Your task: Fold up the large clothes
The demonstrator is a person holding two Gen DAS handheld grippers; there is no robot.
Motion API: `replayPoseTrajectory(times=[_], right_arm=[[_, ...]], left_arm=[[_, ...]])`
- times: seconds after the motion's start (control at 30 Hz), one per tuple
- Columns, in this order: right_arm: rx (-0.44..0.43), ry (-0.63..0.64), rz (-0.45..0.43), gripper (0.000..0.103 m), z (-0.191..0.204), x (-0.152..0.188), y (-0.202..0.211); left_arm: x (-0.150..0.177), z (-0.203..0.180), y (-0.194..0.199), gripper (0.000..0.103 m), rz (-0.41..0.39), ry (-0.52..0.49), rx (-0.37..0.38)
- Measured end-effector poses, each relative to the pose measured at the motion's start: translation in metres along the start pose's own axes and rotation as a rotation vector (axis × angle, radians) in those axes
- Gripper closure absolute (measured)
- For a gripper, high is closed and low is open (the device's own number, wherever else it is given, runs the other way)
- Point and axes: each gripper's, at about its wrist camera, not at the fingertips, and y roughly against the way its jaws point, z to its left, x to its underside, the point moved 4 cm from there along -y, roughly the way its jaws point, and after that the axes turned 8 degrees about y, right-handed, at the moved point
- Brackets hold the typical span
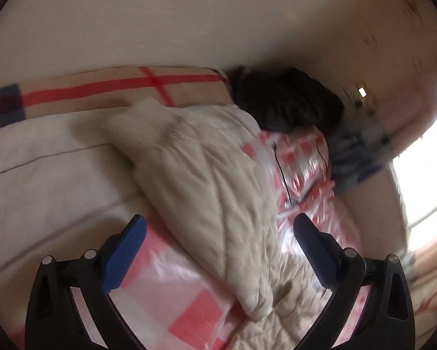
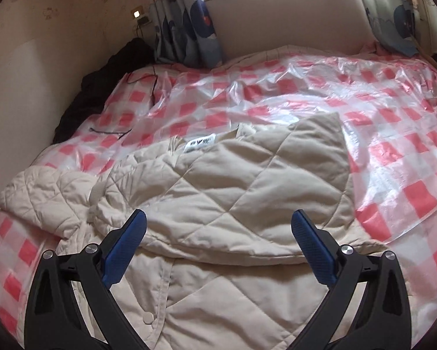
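Already the jacket [image 2: 218, 192] lies mid-frame on the bed [image 2: 393, 134], one panel doubled over its front; a sleeve [image 2: 43, 192] at left remains loose; further folds seem due; both left tongs [image 1: 218, 253] and right tongs [image 2: 218, 248] gape wide, holding nothing.

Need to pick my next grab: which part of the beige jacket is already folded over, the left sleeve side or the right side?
The right side: its quilted panel lies folded across the jacket, while the left sleeve is bunched off to the side.

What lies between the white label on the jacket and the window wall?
In the right wrist view, only the checked plastic sheet lies between the label on the jacket and the wall.
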Motion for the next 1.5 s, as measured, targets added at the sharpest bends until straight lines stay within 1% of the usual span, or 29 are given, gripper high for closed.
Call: replayPoseTrajectory(times=[0.03, 0.13, 0.33, 0.4, 0.43, 0.47, 0.5, 0.53, 0.57, 0.6, 0.63, 0.7, 0.73, 0.77, 0.8, 0.83, 0.9, 0.93, 0.97, 1.0, 1.03, 1.07, 1.13, 1.17, 1.27, 1.33, 1.4, 1.5], right_arm=[[0.002, 0.001, 0.006, 0.007, -0.001, -0.001, -0.002], [0.015, -0.003, 0.022, 0.007, -0.002, 0.008, -0.010], [0.059, -0.020, 0.089, 0.007, -0.015, 0.020, -0.034], [0.092, 0.012, 0.158, 0.007, -0.015, 0.026, -0.050], [0.123, 0.040, 0.222, 0.007, -0.015, 0.033, -0.063], [0.128, 0.055, 0.271, 0.007, -0.014, 0.040, -0.074], [0.131, 0.060, 0.288, 0.007, -0.015, 0.043, -0.079], [0.135, 0.056, 0.280, 0.007, -0.015, 0.041, -0.078], [0.136, 0.051, 0.261, 0.007, -0.014, 0.037, -0.075], [0.124, 0.045, 0.213, 0.007, -0.012, 0.030, -0.068], [0.105, 0.037, 0.148, 0.007, -0.007, 0.020, -0.062], [0.070, 0.050, 0.089, 0.007, 0.011, 0.001, -0.059], [0.028, 0.076, 0.067, 0.007, 0.029, -0.011, -0.061], [0.004, 0.111, 0.063, 0.007, 0.047, -0.021, -0.068], [-0.027, 0.169, 0.086, 0.007, 0.073, -0.033, -0.082], [-0.035, 0.221, 0.127, 0.007, 0.096, -0.041, -0.099], [-0.018, 0.317, 0.189, 0.007, 0.131, -0.049, -0.130], [0.012, 0.362, 0.240, 0.007, 0.148, -0.047, -0.154], [0.023, 0.380, 0.294, 0.007, 0.158, -0.039, -0.174], [0.029, 0.397, 0.367, 0.007, 0.167, -0.026, -0.197], [0.078, 0.427, 0.434, 0.007, 0.173, -0.008, -0.218], [0.090, 0.431, 0.411, 0.007, 0.174, -0.005, -0.222], [0.050, 0.395, 0.419, 0.007, 0.169, -0.011, -0.217], [0.022, 0.375, 0.406, 0.007, 0.165, -0.016, -0.208], [-0.004, 0.336, 0.302, 0.007, 0.142, -0.023, -0.165], [-0.013, 0.302, 0.273, 0.007, 0.120, -0.016, -0.139], [0.015, 0.274, 0.262, 0.007, 0.096, -0.003, -0.118], [0.082, 0.198, 0.277, 0.007, 0.057, 0.021, -0.094]], left_arm=[[-0.007, 0.005, -0.001, 0.006, -0.016, 0.030, -0.010], [-0.022, 0.013, -0.010, 0.006, -0.027, 0.087, -0.032], [-0.037, 0.006, -0.032, 0.006, -0.073, 0.104, -0.108], [-0.041, 0.005, -0.039, 0.006, -0.082, 0.111, -0.113], [-0.040, 0.004, -0.039, 0.006, -0.082, 0.109, -0.111], [-0.040, 0.002, -0.040, 0.015, -0.086, 0.111, -0.101], [-0.039, 0.002, -0.039, 0.036, -0.085, 0.116, -0.089], [-0.039, 0.004, -0.042, 0.049, -0.061, 0.136, -0.062], [-0.039, 0.006, -0.045, 0.070, -0.038, 0.153, -0.044], [-0.038, 0.008, -0.046, 0.072, -0.026, 0.162, -0.021], [-0.038, 0.009, -0.046, 0.073, -0.028, 0.163, -0.017], [-0.038, 0.007, -0.045, 0.075, -0.032, 0.142, -0.012], [-0.038, 0.006, -0.045, 0.075, -0.031, 0.134, -0.010], [-0.038, 0.005, -0.045, 0.075, -0.029, 0.125, -0.009], [-0.038, 0.004, -0.045, 0.076, -0.027, 0.119, -0.006], [-0.039, 0.002, -0.044, 0.076, -0.024, 0.112, -0.001], [-0.039, 0.000, -0.043, 0.077, -0.023, 0.103, 0.010], [-0.039, -0.003, -0.041, 0.077, -0.023, 0.092, 0.020], [-0.038, -0.006, -0.039, 0.077, -0.023, 0.079, 0.028], [-0.038, -0.008, -0.038, 0.077, -0.022, 0.073, 0.032], [-0.038, -0.011, -0.036, 0.077, -0.022, 0.065, 0.037], [-0.038, -0.013, -0.034, 0.077, -0.020, 0.061, 0.044], [-0.038, -0.020, -0.031, 0.077, -0.017, 0.047, 0.053], [-0.038, -0.024, -0.029, 0.078, -0.017, 0.036, 0.060], [-0.035, -0.041, -0.019, 0.080, -0.017, -0.009, 0.098], [-0.028, -0.059, -0.009, 0.080, -0.017, -0.050, 0.131], [-0.021, -0.077, -0.001, 0.081, -0.015, -0.085, 0.162], [-0.008, -0.104, 0.010, 0.081, -0.008, -0.127, 0.205]])
